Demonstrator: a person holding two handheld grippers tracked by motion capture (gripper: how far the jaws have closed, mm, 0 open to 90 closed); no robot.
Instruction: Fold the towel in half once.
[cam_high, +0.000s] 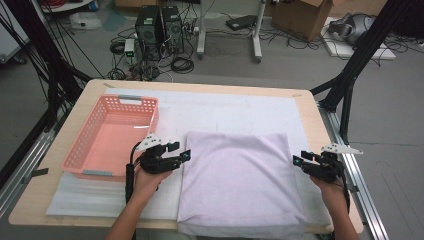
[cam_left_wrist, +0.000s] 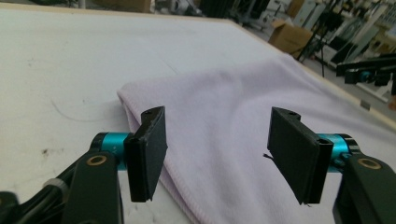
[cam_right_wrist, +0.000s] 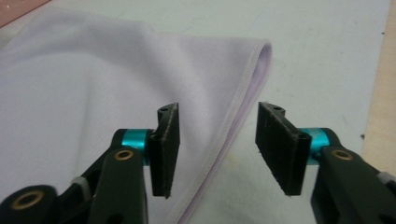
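both the left gripper (cam_high: 184, 153) and right gripper (cam_high: 299, 160) hung spread and empty beside the folded lilac towel (cam_high: 240, 177), seemingly between folds; next they'd need to pinch its edges.

A plain pale lilac folded cloth (cam_high: 240, 180) lies lower centre of the high view, on a white foam sheet (cam_high: 230, 112) over a light tan wooden table (cam_high: 310, 112). At left sits a salmon-pink perforated plastic basket (cam_high: 82, 150) with grey handles. The black jaws carry teal collars.
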